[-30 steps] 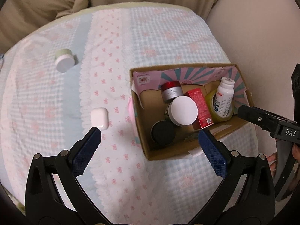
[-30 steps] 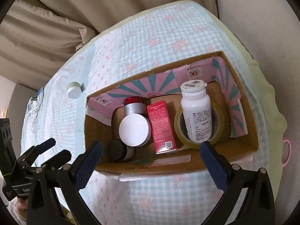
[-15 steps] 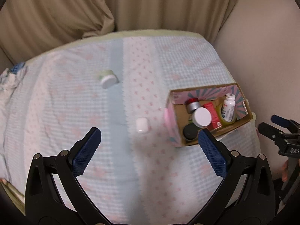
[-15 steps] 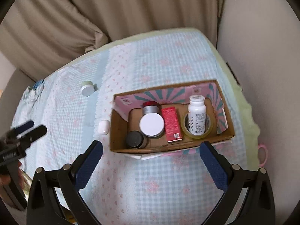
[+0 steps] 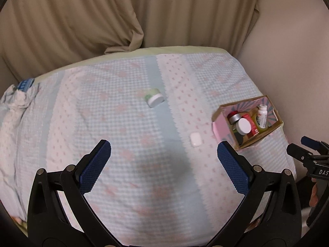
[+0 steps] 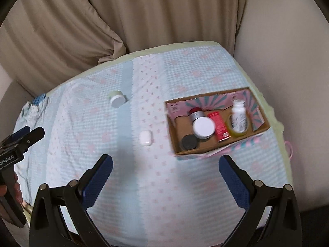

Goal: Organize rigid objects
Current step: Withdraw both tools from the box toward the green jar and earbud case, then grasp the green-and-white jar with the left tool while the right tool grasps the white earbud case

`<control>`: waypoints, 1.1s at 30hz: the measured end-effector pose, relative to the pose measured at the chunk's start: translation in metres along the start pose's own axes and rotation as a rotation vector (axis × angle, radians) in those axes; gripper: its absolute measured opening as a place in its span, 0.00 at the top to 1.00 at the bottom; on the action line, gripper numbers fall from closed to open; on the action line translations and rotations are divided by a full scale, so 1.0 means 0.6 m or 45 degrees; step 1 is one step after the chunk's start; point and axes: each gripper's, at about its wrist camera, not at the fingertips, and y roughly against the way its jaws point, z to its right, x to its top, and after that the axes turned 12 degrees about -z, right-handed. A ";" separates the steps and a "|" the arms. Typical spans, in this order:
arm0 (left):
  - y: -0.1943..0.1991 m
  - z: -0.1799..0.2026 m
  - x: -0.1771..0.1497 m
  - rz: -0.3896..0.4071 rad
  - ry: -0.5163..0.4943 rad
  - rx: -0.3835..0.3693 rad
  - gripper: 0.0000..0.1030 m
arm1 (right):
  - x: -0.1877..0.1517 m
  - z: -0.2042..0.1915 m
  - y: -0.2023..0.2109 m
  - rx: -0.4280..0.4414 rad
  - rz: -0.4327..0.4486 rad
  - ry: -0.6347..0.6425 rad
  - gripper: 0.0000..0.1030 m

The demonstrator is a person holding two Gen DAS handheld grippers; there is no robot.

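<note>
**Both tongs wide apart above the bed, nothing grasped**

The left tongs (image 5: 164, 158) hang over the near part of the bed (image 5: 115, 123), pointing forward and a little downward, and their blue pads (image 5: 95, 164) stand far apart with only the checked cover between them. The right tongs (image 6: 165, 175) have the same pose, released and empty, above the near edge of the bed. In the left wrist view the right tongs appear at the right edge of the picture, beyond the right side of the bed, and a few fingers of the person are seen behind them.

A cardboard box (image 6: 172, 142) lies near the right edge of the bed. Inside it stand a white bottle (image 6: 238, 115) within a yellowish tape ring (image 6: 231, 129), a red carton (image 6: 219, 125), a jar with white lid (image 6: 203, 127), a silver jar with red top (image 6: 196, 113) and a black round jar (image 6: 189, 142).

Two things are outside the box. A small white case (image 6: 145, 138) lies on the cover near the left side of the box, not touching it. A green jar with white lid (image 6: 117, 99) lies tilted toward the middle of the bed, well apart from the box.

A beige curtain (image 5: 102, 20) hangs behind the far edge.
</note>
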 end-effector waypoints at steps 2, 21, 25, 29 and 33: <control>-0.005 -0.038 0.006 -0.012 -0.016 -0.029 0.00 | -0.010 -0.026 -0.004 0.007 0.010 -0.043 0.00; -0.227 -0.130 0.157 -0.206 -0.376 -0.116 0.00 | 0.002 -0.165 -0.148 -0.096 0.016 -0.045 0.00; -0.328 -0.097 0.206 -0.265 -0.545 -0.098 0.00 | 0.025 -0.160 -0.223 -0.130 -0.002 -0.030 0.00; -0.447 -0.069 0.258 -0.348 -0.643 -0.108 0.04 | 0.046 -0.148 -0.305 -0.143 -0.025 -0.042 0.00; -0.542 -0.048 0.297 -0.399 -0.717 -0.091 0.07 | 0.056 -0.132 -0.379 -0.131 -0.014 -0.060 0.00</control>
